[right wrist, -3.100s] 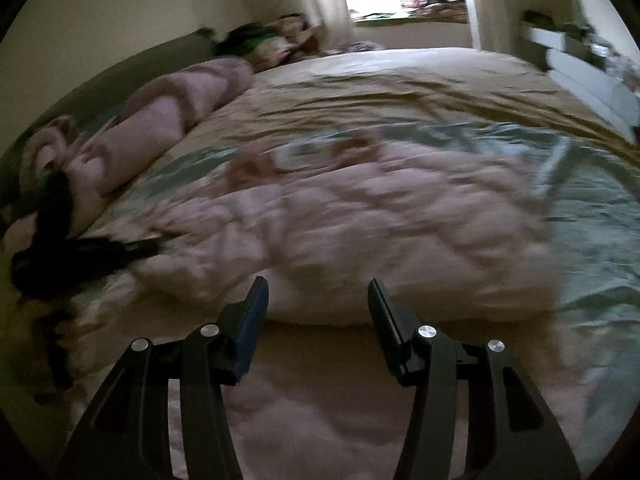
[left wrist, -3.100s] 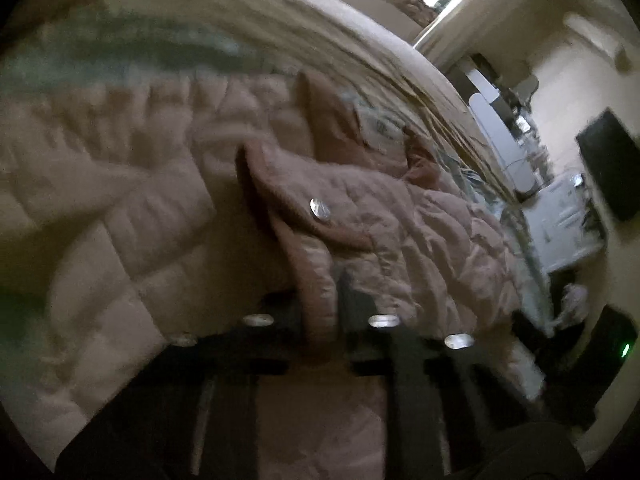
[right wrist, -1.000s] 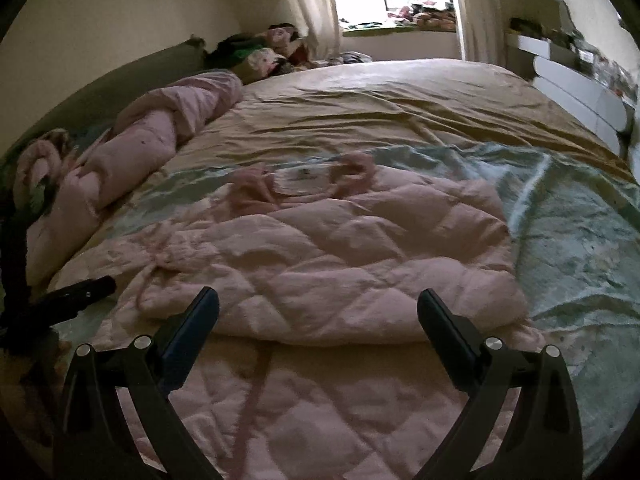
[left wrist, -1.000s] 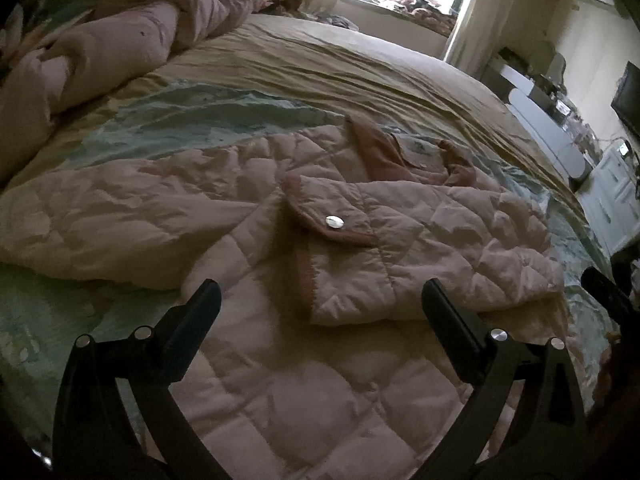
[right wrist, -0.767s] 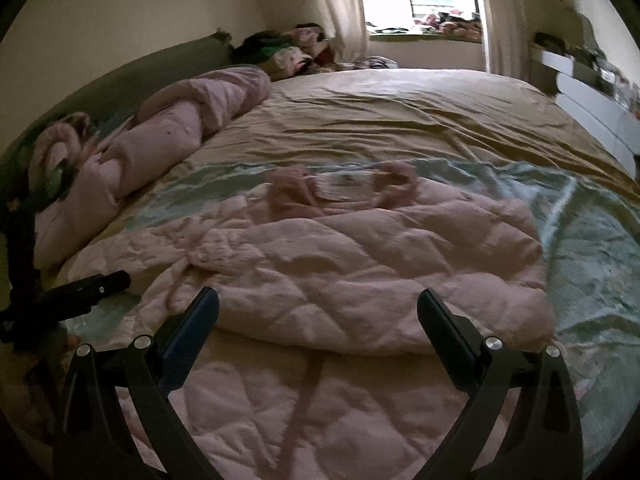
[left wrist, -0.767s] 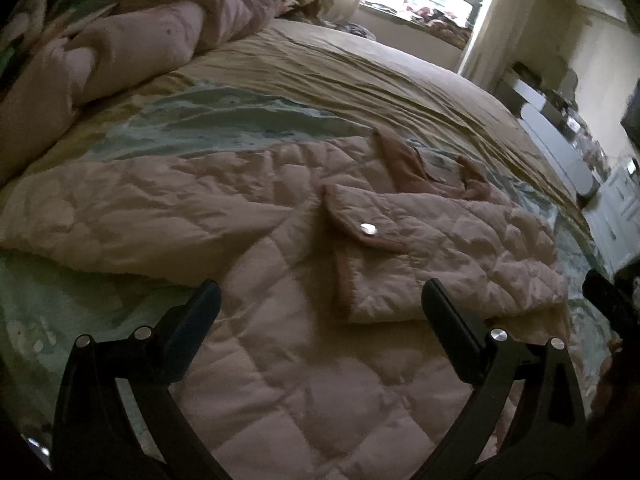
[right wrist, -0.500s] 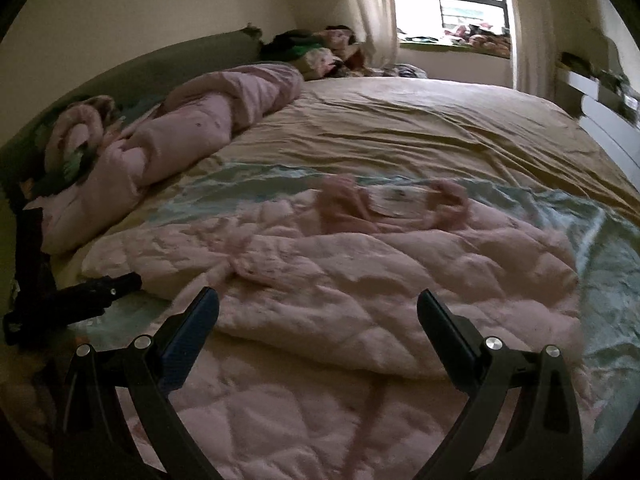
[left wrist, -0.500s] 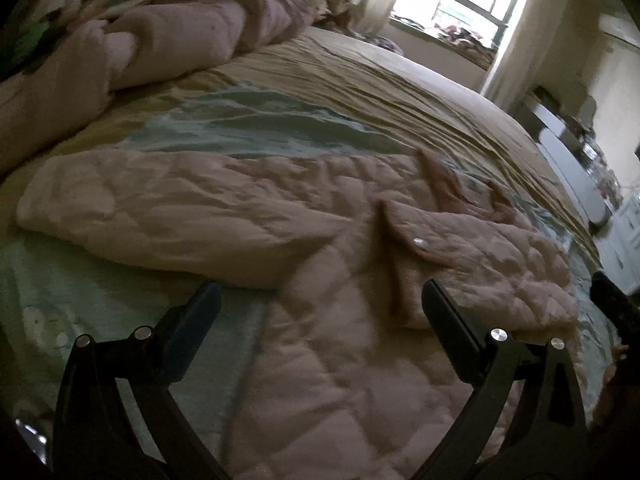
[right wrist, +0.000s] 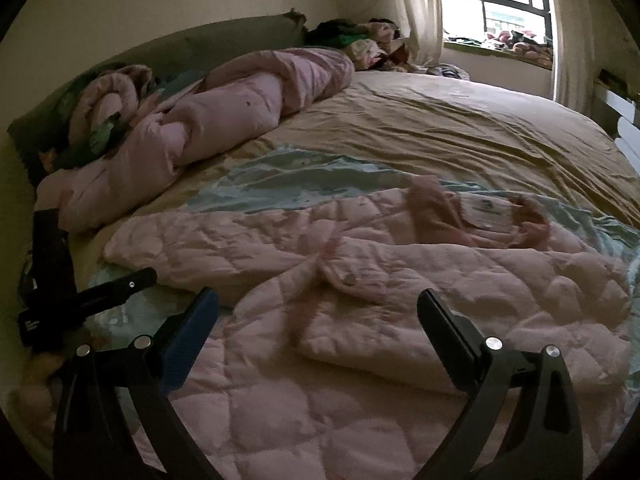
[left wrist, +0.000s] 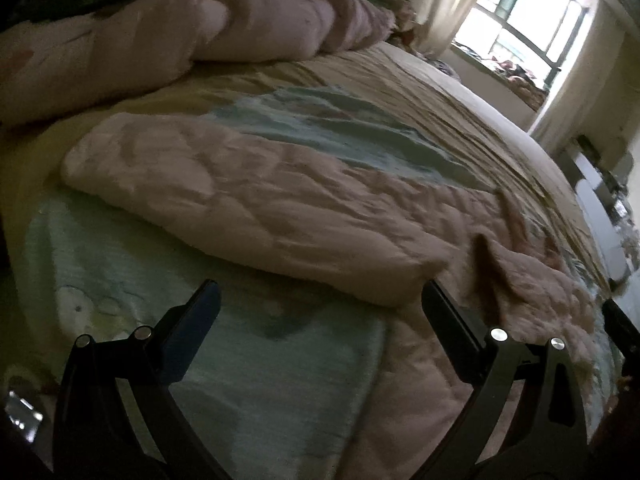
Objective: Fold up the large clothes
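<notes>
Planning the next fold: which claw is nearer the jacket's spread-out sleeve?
Left. The left claw hovers open just short of the outstretched sleeve. The right claw is open over the jacket body, the sleeve to its left.

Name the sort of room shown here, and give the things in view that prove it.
Most likely a bedroom in a home: a wide bed, a rolled duvet along its head, a curtained window, and a pink quilted coat spread out.

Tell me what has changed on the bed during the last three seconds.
The left gripper let go of the sleeve it had folded over the jacket, opened and swung left toward the other sleeve. The right gripper opened wider. The jacket stayed put.
</notes>
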{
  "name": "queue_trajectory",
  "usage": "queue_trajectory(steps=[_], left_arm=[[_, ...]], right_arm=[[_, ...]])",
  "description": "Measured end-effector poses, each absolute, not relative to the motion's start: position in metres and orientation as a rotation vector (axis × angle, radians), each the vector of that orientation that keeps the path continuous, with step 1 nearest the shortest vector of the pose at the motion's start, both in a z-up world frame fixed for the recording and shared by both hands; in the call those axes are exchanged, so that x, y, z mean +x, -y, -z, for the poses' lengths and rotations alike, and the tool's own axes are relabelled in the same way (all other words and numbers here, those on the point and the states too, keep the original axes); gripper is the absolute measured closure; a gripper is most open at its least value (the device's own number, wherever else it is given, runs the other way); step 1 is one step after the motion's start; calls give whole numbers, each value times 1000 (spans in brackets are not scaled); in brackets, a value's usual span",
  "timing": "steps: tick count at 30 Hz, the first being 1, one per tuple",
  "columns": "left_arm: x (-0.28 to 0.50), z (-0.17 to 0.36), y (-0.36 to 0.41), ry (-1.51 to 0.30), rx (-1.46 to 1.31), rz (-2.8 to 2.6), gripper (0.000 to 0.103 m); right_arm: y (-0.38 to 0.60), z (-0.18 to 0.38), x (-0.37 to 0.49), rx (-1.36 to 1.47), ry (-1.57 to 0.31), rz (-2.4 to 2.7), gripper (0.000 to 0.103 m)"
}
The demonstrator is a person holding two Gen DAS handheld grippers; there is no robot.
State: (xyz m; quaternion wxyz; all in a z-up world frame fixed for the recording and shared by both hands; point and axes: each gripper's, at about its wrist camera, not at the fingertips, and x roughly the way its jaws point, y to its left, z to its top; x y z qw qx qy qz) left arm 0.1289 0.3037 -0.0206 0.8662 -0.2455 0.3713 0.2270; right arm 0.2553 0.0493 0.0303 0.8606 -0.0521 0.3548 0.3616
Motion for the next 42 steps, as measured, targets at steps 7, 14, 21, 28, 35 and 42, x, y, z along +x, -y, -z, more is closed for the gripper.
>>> queue_trajectory(steps=[7, 14, 21, 28, 35, 42], left_arm=[[116, 32, -338, -764, -576, -528, 9], [102, 44, -367, -751, -644, -565, 9], [93, 66, -403, -732, -759, -559, 9], [93, 80, -439, -651, -884, -522, 9], [96, 97, -478, -537, -1007, -598, 22], [94, 101, -510, -496, -1052, -642, 63]], right_arm=[[-89, -24, 245, -156, -760, -807, 4], [-127, -15, 237, -175, -780, -848, 4], [-153, -2, 231, -187, -810, -870, 4], [-156, 8, 232, -182, -835, -857, 4], [-144, 13, 242, -162, -848, -806, 4], [-138, 15, 253, -161, -843, -766, 4]])
